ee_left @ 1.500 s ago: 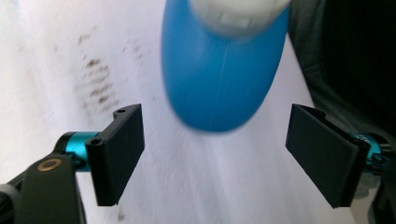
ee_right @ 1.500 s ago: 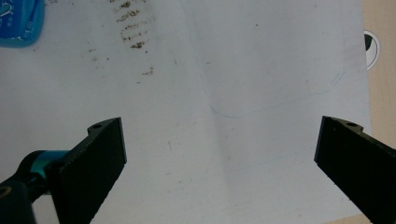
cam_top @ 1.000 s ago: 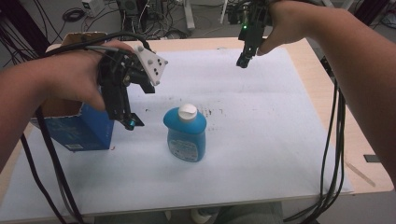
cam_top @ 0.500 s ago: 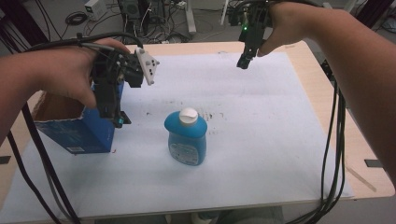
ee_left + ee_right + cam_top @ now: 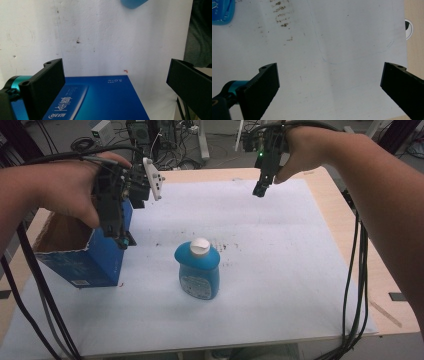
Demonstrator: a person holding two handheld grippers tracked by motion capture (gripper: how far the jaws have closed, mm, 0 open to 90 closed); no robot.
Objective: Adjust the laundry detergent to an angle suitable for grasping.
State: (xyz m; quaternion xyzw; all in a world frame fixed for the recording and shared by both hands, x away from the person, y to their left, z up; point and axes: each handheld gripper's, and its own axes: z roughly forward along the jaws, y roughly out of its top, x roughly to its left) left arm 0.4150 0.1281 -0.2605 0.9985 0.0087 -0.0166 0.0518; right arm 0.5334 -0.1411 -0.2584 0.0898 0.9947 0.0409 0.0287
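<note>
White sheet [image 5: 280, 270] — left gripper [image 5: 115, 82] spread above blue box [image 5: 100, 100]; right gripper [image 5: 329, 82] spread over stains [image 5: 280, 15].

A bottle [image 5: 197, 270] stands near the middle of the table [image 5: 350, 245], a little toward the near edge. Left of it, close to the left edge, sits an open box [image 5: 82, 252], the two apart with bare sheet [image 5: 280, 270] between. The left claw [image 5: 122, 237] hangs over the box's right side, toward the bottle. Over at the far edge, right of centre, the right claw [image 5: 260, 187] hovers above the sheet, well apart from the bottle and box.
</note>
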